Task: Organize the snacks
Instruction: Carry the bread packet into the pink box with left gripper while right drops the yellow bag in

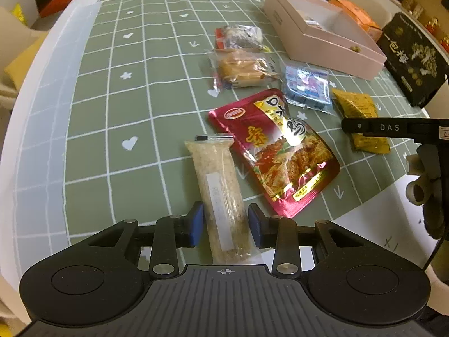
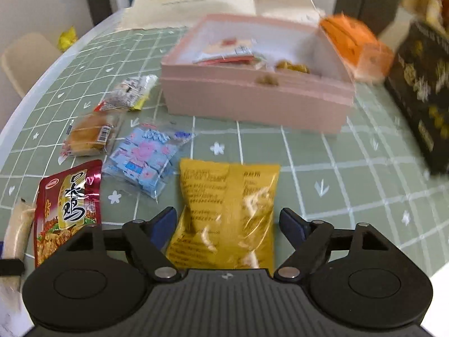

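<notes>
A long clear packet with a pale grain bar [image 1: 221, 185] lies on the green checked mat [image 1: 112, 112]. My left gripper [image 1: 226, 224] has its blue pads pressed against both sides of the bar's near end. A yellow snack bag [image 2: 227, 207] lies flat between the fingers of my right gripper [image 2: 227, 221], which stands open with a gap on each side. In the left wrist view one black finger [image 1: 390, 127] of the right gripper reaches over the yellow bag [image 1: 356, 106]. The pink box [image 2: 252, 104] beyond holds a few snacks.
On the mat lie a red pouch [image 1: 280, 151], a blue packet [image 1: 307, 87], a cake packet [image 1: 241, 68] and a silver-red packet [image 1: 238, 38]. A black box [image 1: 412, 59] and an orange box [image 2: 356, 45] stand right of the pink box [image 1: 308, 42].
</notes>
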Action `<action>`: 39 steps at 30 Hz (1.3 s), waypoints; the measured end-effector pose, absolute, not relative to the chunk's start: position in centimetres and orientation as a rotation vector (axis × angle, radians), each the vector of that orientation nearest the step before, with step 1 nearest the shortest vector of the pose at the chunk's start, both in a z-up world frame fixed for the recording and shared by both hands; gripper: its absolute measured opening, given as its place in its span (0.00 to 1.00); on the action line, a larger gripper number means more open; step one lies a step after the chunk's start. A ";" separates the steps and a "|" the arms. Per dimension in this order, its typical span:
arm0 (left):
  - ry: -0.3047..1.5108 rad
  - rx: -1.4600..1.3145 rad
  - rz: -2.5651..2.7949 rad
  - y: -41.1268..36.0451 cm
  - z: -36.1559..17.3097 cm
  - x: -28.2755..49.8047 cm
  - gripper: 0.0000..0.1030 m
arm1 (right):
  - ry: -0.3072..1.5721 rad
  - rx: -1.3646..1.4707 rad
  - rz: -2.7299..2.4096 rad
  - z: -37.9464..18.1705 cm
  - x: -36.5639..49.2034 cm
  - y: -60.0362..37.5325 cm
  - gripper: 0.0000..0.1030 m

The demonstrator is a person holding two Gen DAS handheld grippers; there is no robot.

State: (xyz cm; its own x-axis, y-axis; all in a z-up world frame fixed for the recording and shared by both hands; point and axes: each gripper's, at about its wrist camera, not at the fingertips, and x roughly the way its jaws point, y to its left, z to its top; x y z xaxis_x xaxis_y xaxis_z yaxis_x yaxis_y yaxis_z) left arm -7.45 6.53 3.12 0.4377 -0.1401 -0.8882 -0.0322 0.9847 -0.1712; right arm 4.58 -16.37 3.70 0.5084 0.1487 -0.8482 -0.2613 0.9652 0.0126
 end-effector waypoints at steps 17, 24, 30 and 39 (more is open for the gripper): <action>0.977 -0.279 -0.165 5.8 7.2 -7.6 0.32 | 0.958 -0.198 0.287 8.0 1.8 -18.6 0.57; 0.703 -0.285 -0.358 3.3 17.5 0.0 0.32 | 0.894 -0.124 0.209 10.5 0.9 -21.6 0.57; 0.683 -0.282 -0.393 -0.6 16.8 11.2 0.33 | 0.882 -0.040 0.151 11.2 0.5 -23.5 0.57; 0.712 -0.481 -0.365 2.4 11.5 13.1 0.33 | 0.901 -0.024 0.086 11.5 1.1 -24.7 0.57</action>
